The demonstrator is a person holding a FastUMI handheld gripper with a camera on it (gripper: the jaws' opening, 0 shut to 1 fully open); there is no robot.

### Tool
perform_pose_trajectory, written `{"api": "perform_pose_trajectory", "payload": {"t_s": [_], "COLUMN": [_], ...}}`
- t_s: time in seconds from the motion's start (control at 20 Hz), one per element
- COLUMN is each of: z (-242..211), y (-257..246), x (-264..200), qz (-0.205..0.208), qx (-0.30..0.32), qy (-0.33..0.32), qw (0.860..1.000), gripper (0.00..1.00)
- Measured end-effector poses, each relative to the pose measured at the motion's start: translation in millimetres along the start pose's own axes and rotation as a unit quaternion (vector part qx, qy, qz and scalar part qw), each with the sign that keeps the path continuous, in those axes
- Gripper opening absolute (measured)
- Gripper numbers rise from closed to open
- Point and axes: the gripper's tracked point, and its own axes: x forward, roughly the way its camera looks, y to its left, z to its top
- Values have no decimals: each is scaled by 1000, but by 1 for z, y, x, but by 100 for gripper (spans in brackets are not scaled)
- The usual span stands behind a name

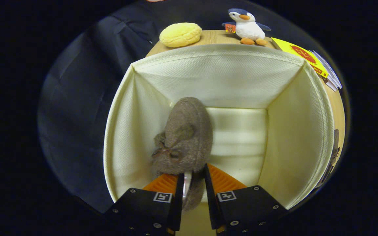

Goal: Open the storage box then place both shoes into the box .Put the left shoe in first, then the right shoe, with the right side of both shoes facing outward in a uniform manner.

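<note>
Cream fabric walls of the storage box (215,78) rise on every side, its top open, so the opening step looks done. One grey-brown felt shoe (185,137) hangs inside the box, held over the pale floor toward the wall at nine o'clock, with bare floor at three o'clock where a second shoe could go. Whether this is the left shoe I cannot tell from the shape alone; going by the task order, it is probably the first one. It does not look set down yet, and no other shoe lies in the box, so most of the placing is left: release this one, fetch the other, and match their facing.

Relative to the gripper (194,178), the shoe sits between the two orange fingers (223,180) and runs on ahead of them toward twelve o'clock, toe end farthest away. The fingers are clamped on the shoe's near end, one pad on each side of its collar, with only a narrow gap showing a strip of the shoe's edge between them. A small knot or tuft on the shoe faces eight o'clock.

Beyond the box, at twelve o'clock, a wooden tabletop (213,36) carries a yellow bun-shaped toy (180,34), a plush penguin (248,27) and a yellow card (299,54) at two o'clock.
</note>
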Motion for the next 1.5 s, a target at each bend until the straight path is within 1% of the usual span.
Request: {"api": "perform_pose_trajectory", "payload": {"t_s": [0.1,0.25,0.4,0.55,0.6,0.65,0.7,0.8,0.95,1.05,1.15,1.35,1.5], "z": [2,10,23,34,35,35,35,31,13,-9,-29,-66,-80], "y": [2,5,-21,-68,-88,-111,-134,-188,-265,-314,-355,-412,-431], "x": [-15,-56,-99,-137,-146,-156,-164,-175,-177,-171,-165,-148,-127], "qz": [28,88,108,107,101,91,78,48,-5,-41,-65,-102,-101], "qx": [3,13,-3,-8,-11,-13,-12,-7,13,20,28,22,36], "qy": [-3,-27,-81,-144,-159,-176,-193,-220,-240,-234,-221,-198,-182], "qw": [1000,996,991,984,982,980,978,974,971,971,973,975,977], "gripper": [47,60,70,78,84,87,92,97,98,98,98,95,89]}}
